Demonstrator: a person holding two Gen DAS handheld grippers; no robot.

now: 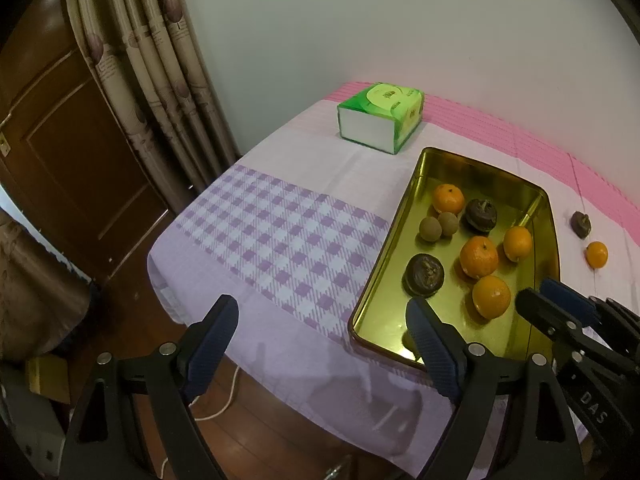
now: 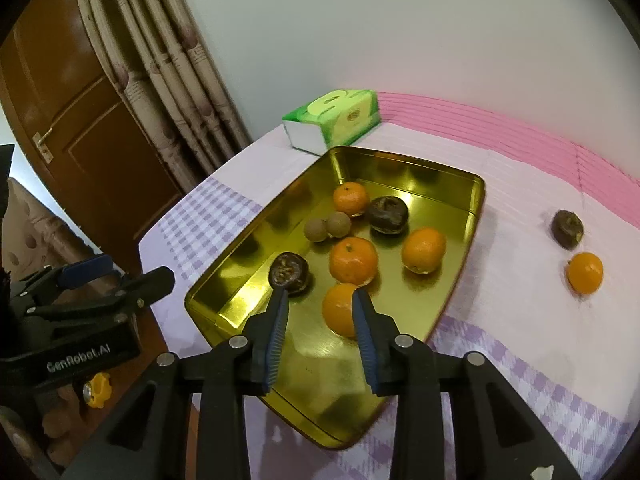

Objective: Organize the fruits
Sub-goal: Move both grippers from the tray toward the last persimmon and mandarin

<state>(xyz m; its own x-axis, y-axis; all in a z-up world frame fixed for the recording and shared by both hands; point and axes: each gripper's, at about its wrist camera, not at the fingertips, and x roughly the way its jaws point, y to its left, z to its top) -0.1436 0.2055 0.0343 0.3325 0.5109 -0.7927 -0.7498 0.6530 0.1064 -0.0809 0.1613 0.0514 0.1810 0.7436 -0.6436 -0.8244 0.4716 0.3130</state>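
Fruit fills the far half of the gold tin tray (image 2: 256, 236), a shallow rounded rectangle of shiny metal whose floor mirrors what lies on it: four smooth oranges, two dark wrinkled fruits with rough puckered tops, and two small dull brown round ones touching each other. The nearest orange (image 2: 340, 310) sits just past the fingertips of my right claw (image 2: 320, 300); the jaws stand narrowly parted with nothing between the ribbed blue pads, and the orange is not gripped. Just left of it lies one dark wrinkled fruit (image 2: 289, 274), right by my left fingertip in that view. The two little brown fruits (image 2: 327, 226) rest beside the farthest orange (image 2: 351, 199), with the second dark fruit (image 2: 387, 214) next to them. Outside the tray, on the pale cloth to the right, a lone orange (image 2: 585, 273) and another dark wrinkled fruit (image 2: 567, 229) lie near each other, well apart from the tray. My left claw (image 1: 320, 316) hangs wide and empty over the near left corner of the tray and the lilac checked tablecloth (image 1: 280, 232), which turns to pink stripes at the back. A green and white tissue box (image 1: 380, 118) stands beyond the tray, close to the white wall
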